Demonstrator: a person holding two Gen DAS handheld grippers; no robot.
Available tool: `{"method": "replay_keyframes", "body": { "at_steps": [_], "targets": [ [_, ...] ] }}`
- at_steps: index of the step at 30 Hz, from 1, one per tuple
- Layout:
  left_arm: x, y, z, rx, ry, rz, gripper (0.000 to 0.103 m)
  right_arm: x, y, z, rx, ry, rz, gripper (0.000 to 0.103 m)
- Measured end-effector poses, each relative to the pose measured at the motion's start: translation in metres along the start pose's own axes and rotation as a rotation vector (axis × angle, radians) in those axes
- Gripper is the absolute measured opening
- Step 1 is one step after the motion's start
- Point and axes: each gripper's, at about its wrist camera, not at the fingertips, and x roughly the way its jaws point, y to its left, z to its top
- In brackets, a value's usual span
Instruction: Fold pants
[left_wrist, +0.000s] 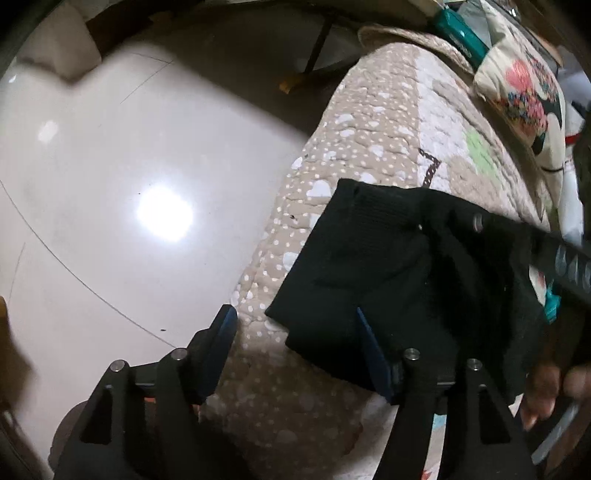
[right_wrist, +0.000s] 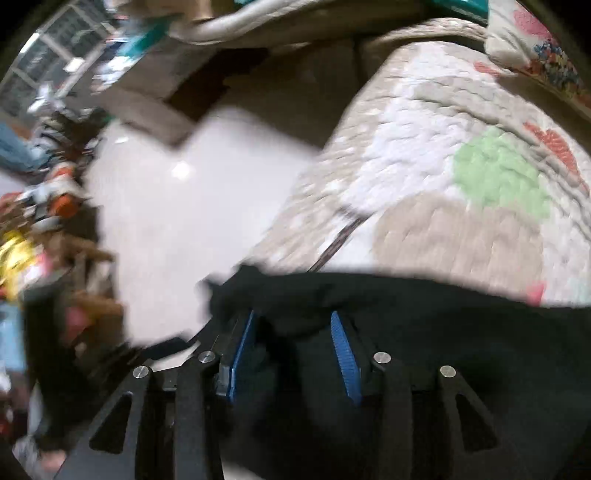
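The black pants lie bunched on a beige quilted cover near its left edge. My left gripper is open, its blue-padded fingers apart just in front of the pants' near corner, with nothing between them. In the right wrist view the pants fill the lower half of the blurred frame. My right gripper has black cloth lying between its blue pads, which stand apart. The right gripper's arm crosses over the pants in the left wrist view.
A glossy white floor lies left of the quilt edge. A flowered cushion and a teal box sit at the quilt's far end. Clutter and toys line the floor's far left. A hand shows at the right.
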Motion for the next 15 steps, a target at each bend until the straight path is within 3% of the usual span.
{"method": "replay_keyframes", "body": {
  "at_steps": [4,8,11,15],
  "targets": [
    [0.0,0.018,0.008,-0.078,-0.009,-0.064,0.067,-0.038,-0.004,0.015,-0.008,-0.14,-0.046,0.046],
    [0.0,0.033,0.007,-0.175,0.002,-0.141,0.067,-0.094,-0.051,0.008,0.078,-0.233,-0.11,0.059],
    [-0.002,0.029,0.006,-0.171,-0.022,-0.135,0.067,-0.115,-0.1,-0.013,0.133,-0.22,-0.211,0.059],
    [-0.006,0.018,0.004,-0.105,-0.067,-0.059,0.067,-0.108,-0.156,-0.036,0.202,-0.166,-0.246,0.059]
  ]
}}
